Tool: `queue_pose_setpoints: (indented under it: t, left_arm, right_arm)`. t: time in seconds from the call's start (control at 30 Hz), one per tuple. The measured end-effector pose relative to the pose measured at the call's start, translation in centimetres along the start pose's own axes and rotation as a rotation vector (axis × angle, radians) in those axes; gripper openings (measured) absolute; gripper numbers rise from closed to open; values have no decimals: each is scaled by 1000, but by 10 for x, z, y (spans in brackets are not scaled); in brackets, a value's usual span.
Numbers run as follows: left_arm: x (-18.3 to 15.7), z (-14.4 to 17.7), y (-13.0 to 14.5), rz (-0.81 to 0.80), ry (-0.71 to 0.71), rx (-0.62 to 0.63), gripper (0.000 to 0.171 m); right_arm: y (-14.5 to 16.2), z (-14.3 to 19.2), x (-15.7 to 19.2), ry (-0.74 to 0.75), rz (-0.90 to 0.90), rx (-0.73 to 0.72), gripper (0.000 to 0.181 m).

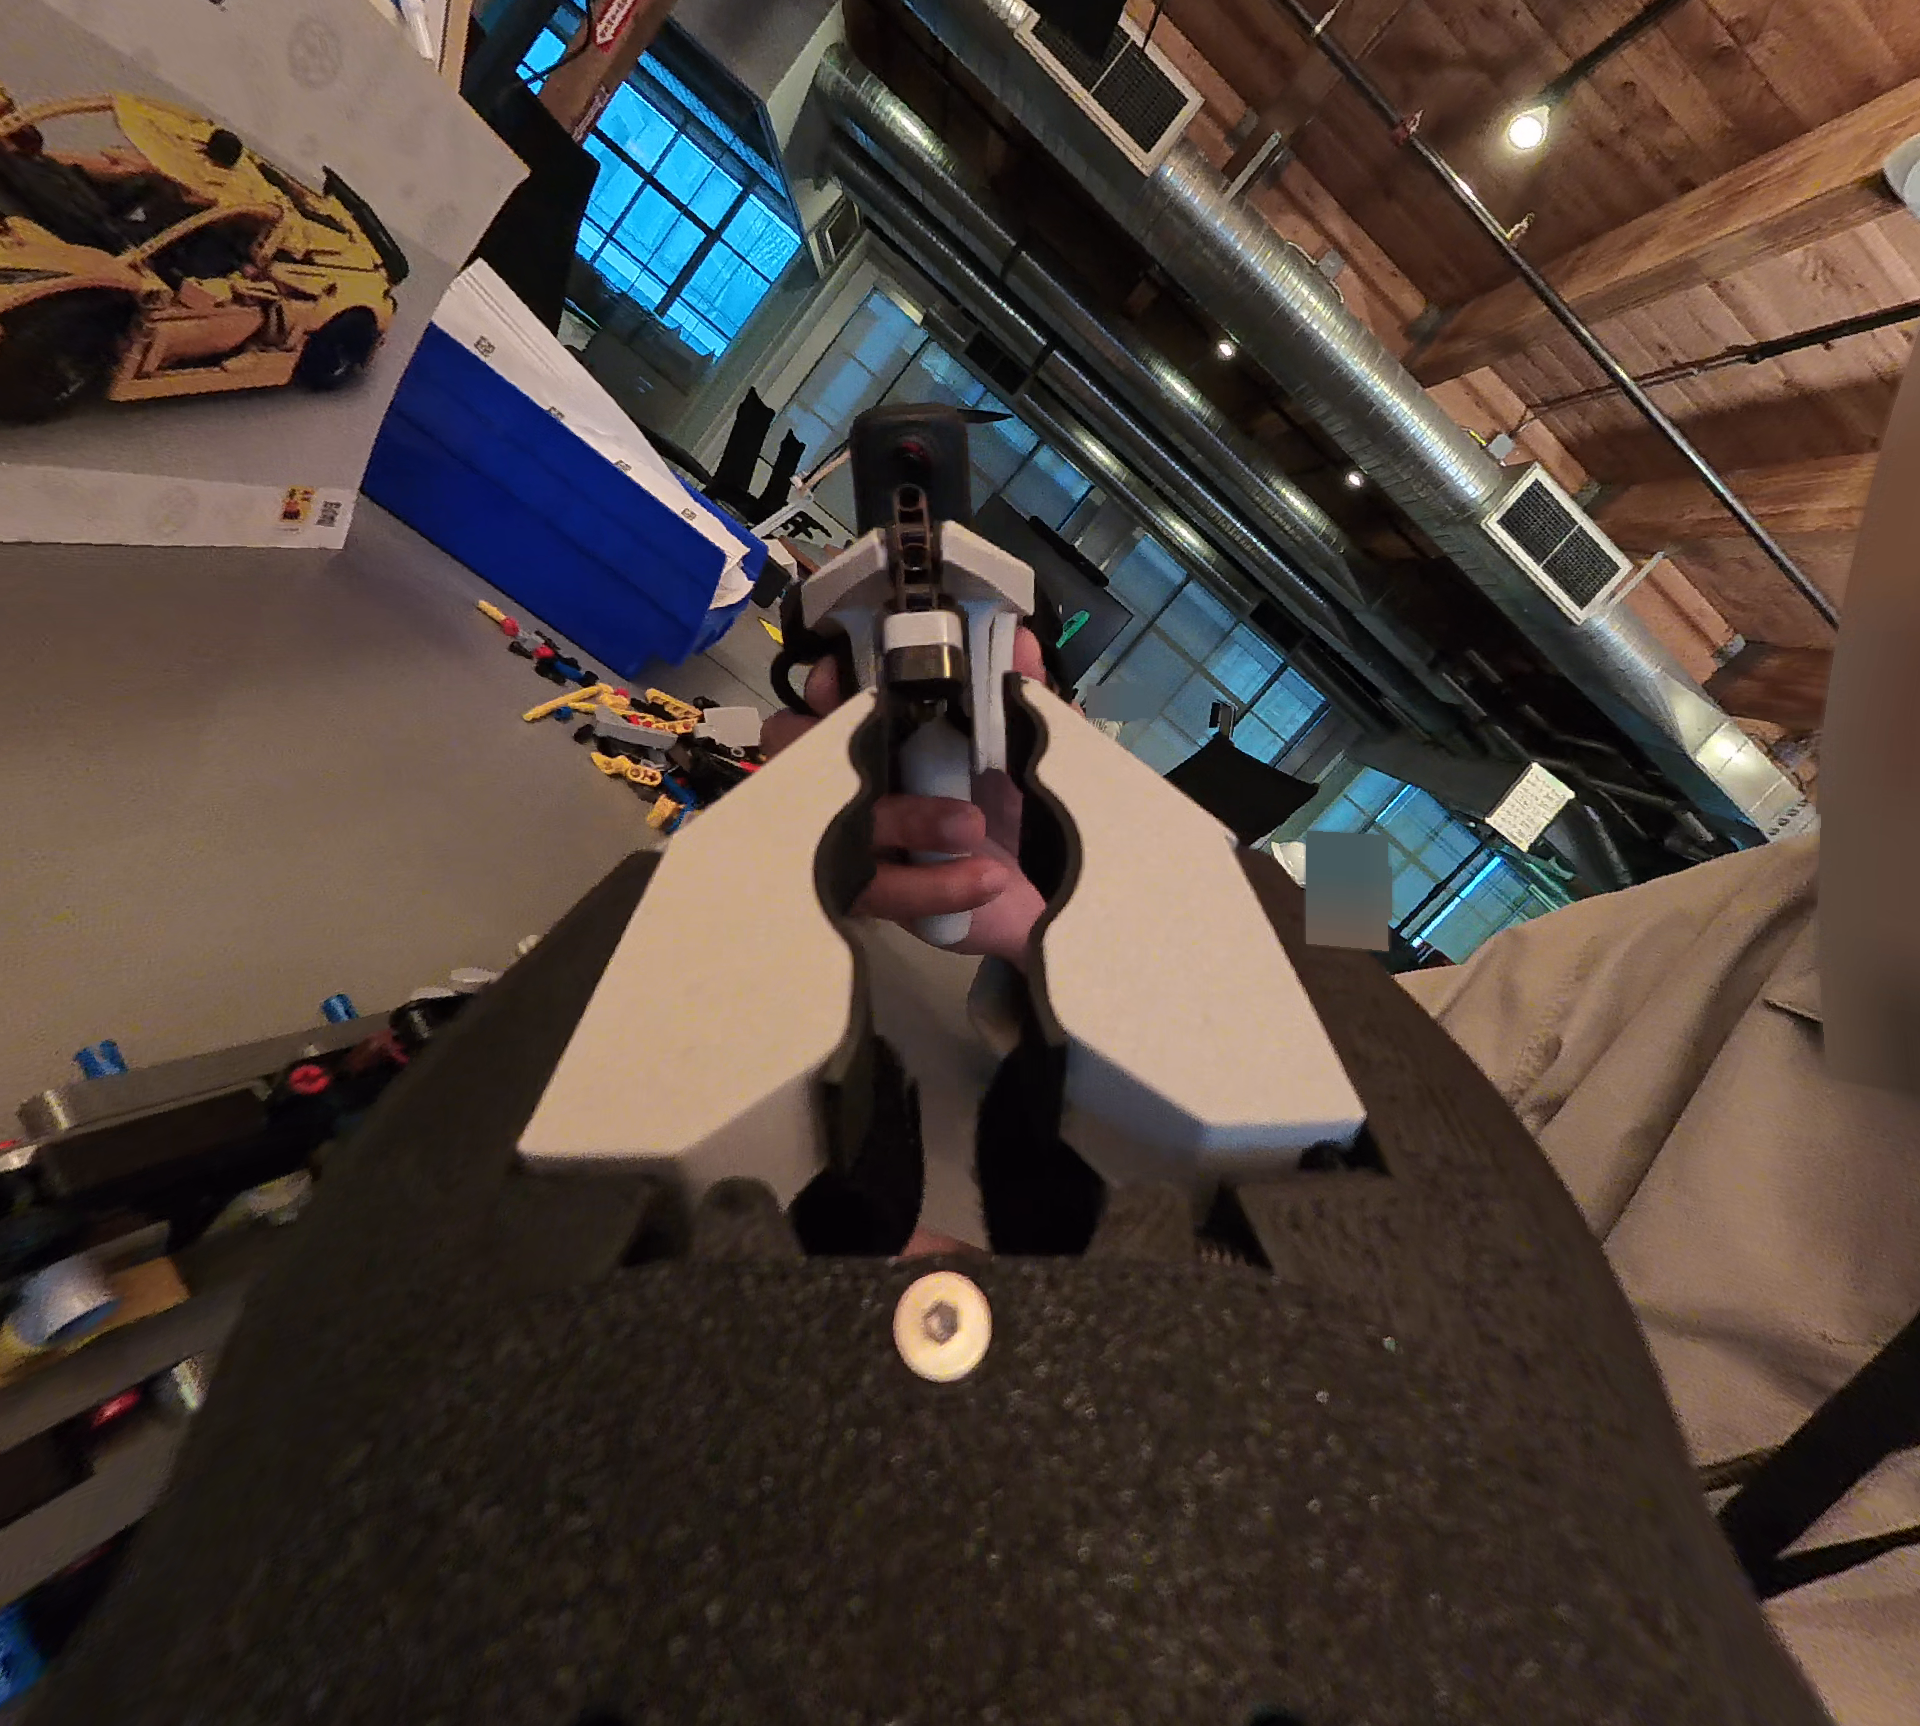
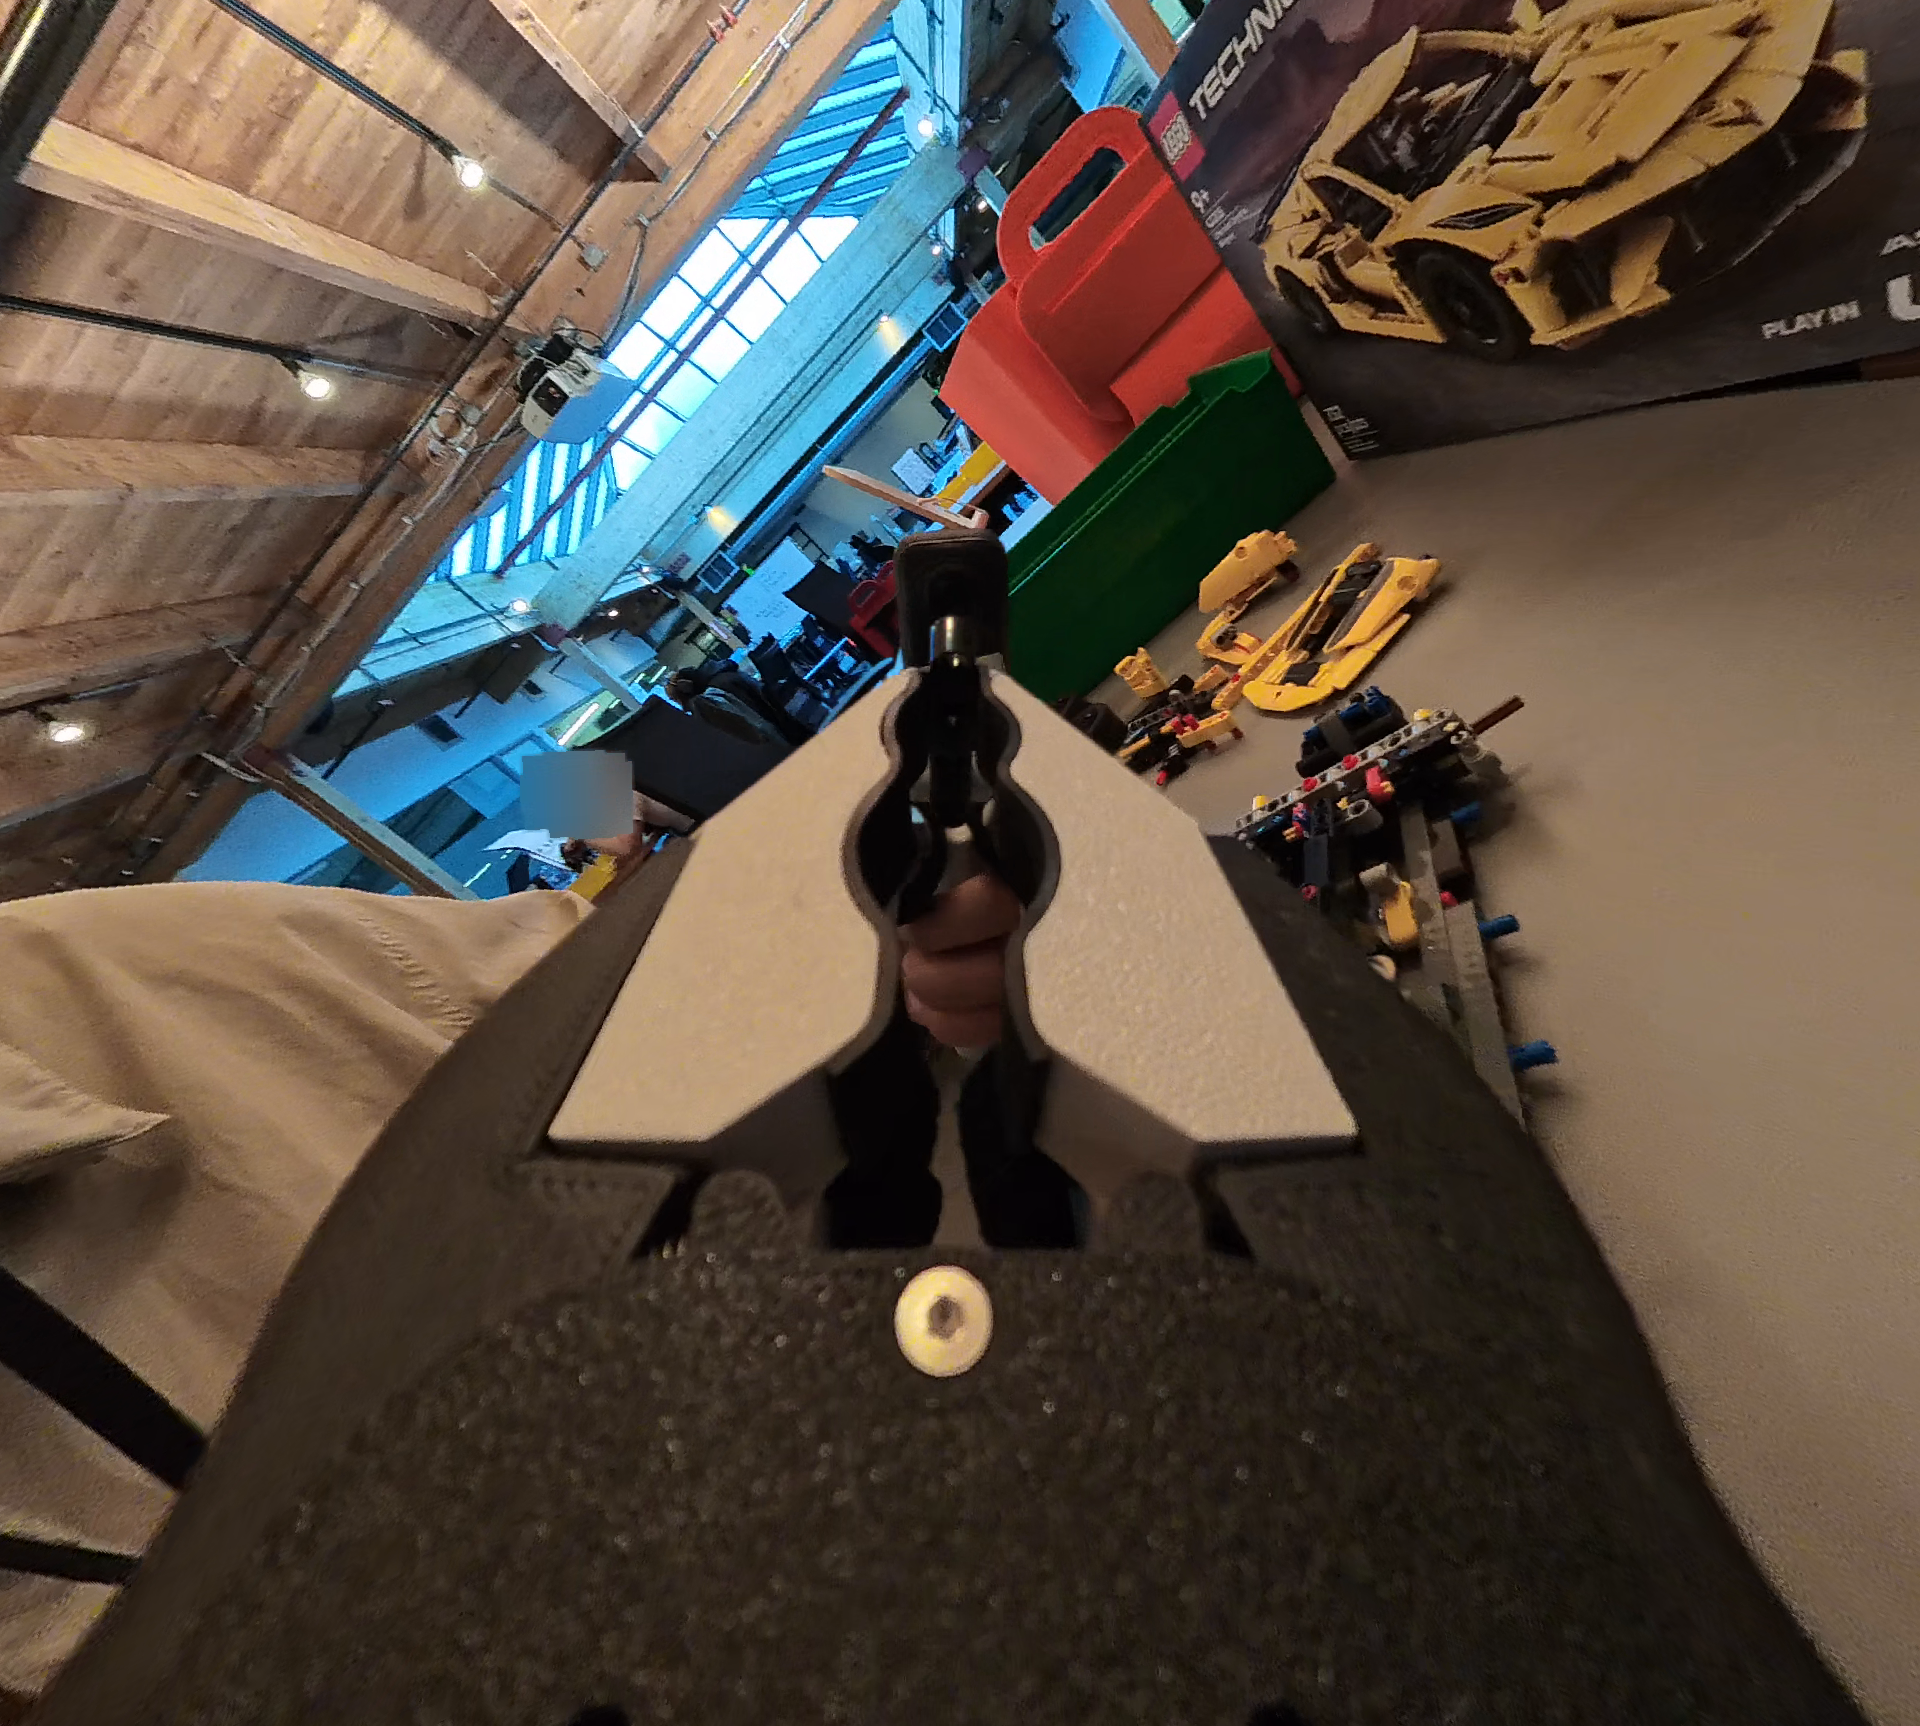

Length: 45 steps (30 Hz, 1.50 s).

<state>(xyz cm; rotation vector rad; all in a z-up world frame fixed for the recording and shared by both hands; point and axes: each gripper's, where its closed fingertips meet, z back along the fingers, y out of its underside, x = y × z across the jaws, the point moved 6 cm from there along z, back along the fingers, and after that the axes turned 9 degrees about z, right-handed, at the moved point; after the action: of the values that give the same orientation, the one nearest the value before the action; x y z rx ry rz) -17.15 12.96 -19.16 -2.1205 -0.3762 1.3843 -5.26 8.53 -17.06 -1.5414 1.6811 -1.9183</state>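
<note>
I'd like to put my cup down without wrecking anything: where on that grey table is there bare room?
Bare grey table lies between the car box, the yellow panels and the half-built chassis. Another bare stretch runs between the car picture and the loose pieces. Crowded: around those pieces and the chassis.

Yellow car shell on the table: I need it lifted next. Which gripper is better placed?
Probably right: the yellow car shell lies ahead and right of the right gripper; the left view misses it.
</note>
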Motion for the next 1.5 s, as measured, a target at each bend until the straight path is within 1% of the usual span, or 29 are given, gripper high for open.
queue_pose_setpoints:
  t: [0.13,0.33,0.43,0.63,0.7,0.73,0.8,0.87,0.93,0.97,1.0,1.03,1.07,1.13,1.17,1.2,1.23,1.27,1.33,1.43,1.5]
  left_arm:
    - [1,0,1,-13,-13,11,17]
    - [1,1,0,-19,-27,5,17]
    - [3,1,-1,-1,-32,-5,23]
    - [5,0,-1,3,-50,-19,25]
    - [4,-1,1,-5,-46,-4,22]
    - [4,-1,1,-12,-50,4,15]
    - [4,-2,2,-34,-83,15,15]
    - [2,-1,0,-63,-87,26,15]
    - [-4,0,0,-157,-107,49,14]
    - [-6,1,0,-242,-146,60,14]
    - [-8,1,1,-355,-204,69,15]
    - [-9,2,1,-497,-276,82,15]
    - [-11,1,2,-651,-354,102,15]
    - [-13,1,6,-972,-497,161,15]
    - [-14,-1,10,-1132,-545,196,15]
    - [-15,-2,15,-1263,-575,229,15]
    - [-15,-3,19,-1360,-585,261,15]
    - [-15,-4,24,-1424,-581,285,15]
    - [-15,-6,28,-1483,-568,305,15]
    - [-15,-7,32,-1561,-572,340,15]
    - [-16,-8,33,-1583,-571,353,15]
  right_arm:
    - [1,-1,-1,-47,-47,-25,7]
    - [3,-2,-5,-69,-69,-42,7]
    - [2,-2,-5,-79,-86,-56,6]
    - [6,-5,-6,-56,-67,-30,7]
    - [7,-7,-5,-47,-47,-22,7]
    - [7,-6,-6,-42,-48,-31,7]
    - [8,-6,-8,-30,-46,-34,6]
    - [7,-7,-7,-40,-17,-48,6]
    - [8,-9,-1,-59,72,-46,7]
    - [8,-9,1,-54,119,-22,10]
    - [11,-10,2,-53,154,23,20]
    - [13,-11,1,-35,169,79,31]
    - [15,-11,1,-13,180,124,36]
    - [19,-11,1,30,220,175,36]
    - [21,-12,2,43,234,192,36]
    - [24,-14,3,42,239,212,35]
    - [26,-16,3,37,241,231,33]
    - [28,-17,3,31,240,239,28]
    - [30,-16,1,23,233,257,16]
    - [32,-12,1,1,214,297,15]
    - [32,-11,1,-3,215,314,15]
